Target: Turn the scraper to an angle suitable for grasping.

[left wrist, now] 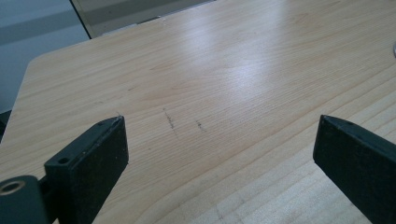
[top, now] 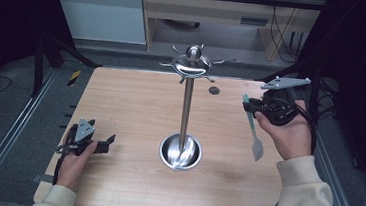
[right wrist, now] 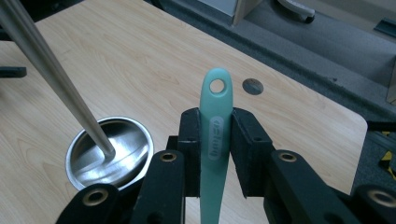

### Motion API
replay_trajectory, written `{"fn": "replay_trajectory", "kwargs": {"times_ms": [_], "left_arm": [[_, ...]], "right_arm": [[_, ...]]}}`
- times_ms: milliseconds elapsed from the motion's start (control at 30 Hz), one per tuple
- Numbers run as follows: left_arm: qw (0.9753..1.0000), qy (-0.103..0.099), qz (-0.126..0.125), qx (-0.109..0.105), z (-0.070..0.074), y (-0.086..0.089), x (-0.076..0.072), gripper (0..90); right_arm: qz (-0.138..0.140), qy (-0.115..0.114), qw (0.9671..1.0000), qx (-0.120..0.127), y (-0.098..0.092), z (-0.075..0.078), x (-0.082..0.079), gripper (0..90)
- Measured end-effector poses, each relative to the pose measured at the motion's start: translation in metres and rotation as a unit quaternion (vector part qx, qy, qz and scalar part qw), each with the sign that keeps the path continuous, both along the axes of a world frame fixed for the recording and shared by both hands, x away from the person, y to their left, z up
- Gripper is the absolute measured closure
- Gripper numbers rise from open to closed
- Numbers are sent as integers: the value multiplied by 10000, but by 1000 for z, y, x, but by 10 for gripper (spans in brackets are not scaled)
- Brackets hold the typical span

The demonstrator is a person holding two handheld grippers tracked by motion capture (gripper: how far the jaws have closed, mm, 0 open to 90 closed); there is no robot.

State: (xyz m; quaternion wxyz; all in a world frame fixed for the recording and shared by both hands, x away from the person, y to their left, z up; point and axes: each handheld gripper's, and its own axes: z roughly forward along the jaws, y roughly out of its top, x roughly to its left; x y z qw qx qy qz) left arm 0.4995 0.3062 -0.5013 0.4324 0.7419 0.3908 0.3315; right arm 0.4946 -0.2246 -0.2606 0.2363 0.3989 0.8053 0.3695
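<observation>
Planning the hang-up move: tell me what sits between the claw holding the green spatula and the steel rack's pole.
Nothing: in the high view, only bare table lies between the right claw, shut on the green spatula, and the rack's pole.

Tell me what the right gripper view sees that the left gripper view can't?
The right gripper view alone has the right tool clamped on a green spatula with a hole in its handle end, plus the steel stand rising from its round base, and a small grey disc set in the table. The left gripper view alone has the left tool, jaws wide apart with nothing between them, and faint pencil marks. Both look at the same wooden table.
</observation>
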Motion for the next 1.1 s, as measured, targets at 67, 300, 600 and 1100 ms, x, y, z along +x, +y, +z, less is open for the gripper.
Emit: {"fn": "replay_trajectory", "kwargs": {"times_ms": [67,300,600,1100], "left_arm": [[10000,1,1,1,0,0,0,31],[10000,2,0,-4,0,0,0,31],[10000,0,-11,-11,0,0,0,31],[10000,3,-18,-1,0,0,0,31]], "right_arm": [[99,-84,9999,23,3,5,-2,745],[305,-307,9988,224,11,17,-10,745],[514,-636,9959,375,20,32,-19,745],[732,-967,9909,579,27,48,-37,745]]}}
